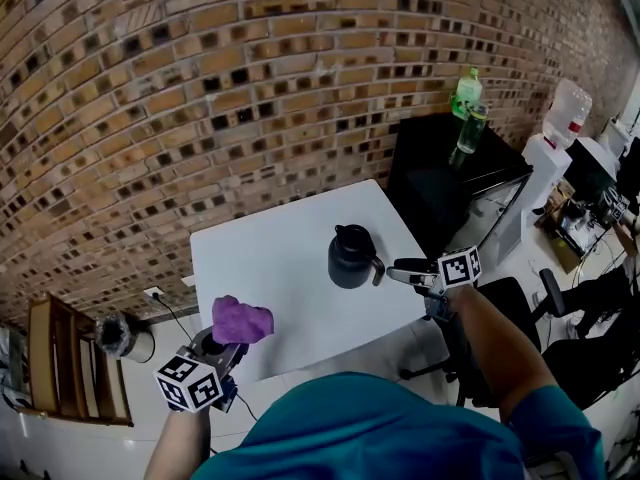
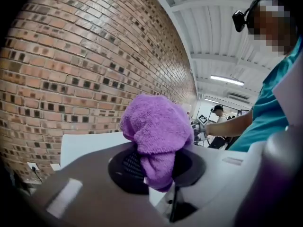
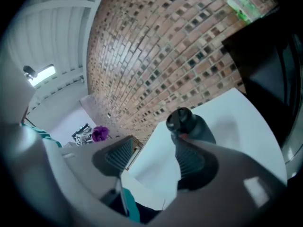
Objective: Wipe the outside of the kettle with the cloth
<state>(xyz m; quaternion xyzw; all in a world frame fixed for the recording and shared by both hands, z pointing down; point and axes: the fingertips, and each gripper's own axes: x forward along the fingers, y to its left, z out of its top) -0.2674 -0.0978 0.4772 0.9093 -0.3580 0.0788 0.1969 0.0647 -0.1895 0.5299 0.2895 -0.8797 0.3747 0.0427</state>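
Observation:
A black kettle [image 1: 350, 256] with its lid on stands upright on the white table [image 1: 270, 258], towards the right edge. In the right gripper view the kettle [image 3: 189, 124] shows just beyond my right gripper [image 3: 151, 150], whose jaws stand apart with nothing between them. In the head view that right gripper [image 1: 400, 271] hovers beside the kettle's handle, off the table's right edge. My left gripper [image 1: 222, 346] is at the table's near edge, shut on a bunched purple cloth [image 1: 241, 320]. The cloth [image 2: 156, 131] bulges above the left gripper [image 2: 158, 174].
A brick wall runs behind the table. A black cabinet [image 1: 440, 168] with a green bottle [image 1: 467, 93] stands at the right, a water dispenser [image 1: 560, 128] beyond it. An office chair [image 1: 500, 308] is near my right arm. A wooden crate [image 1: 60, 358] sits on the floor at the left.

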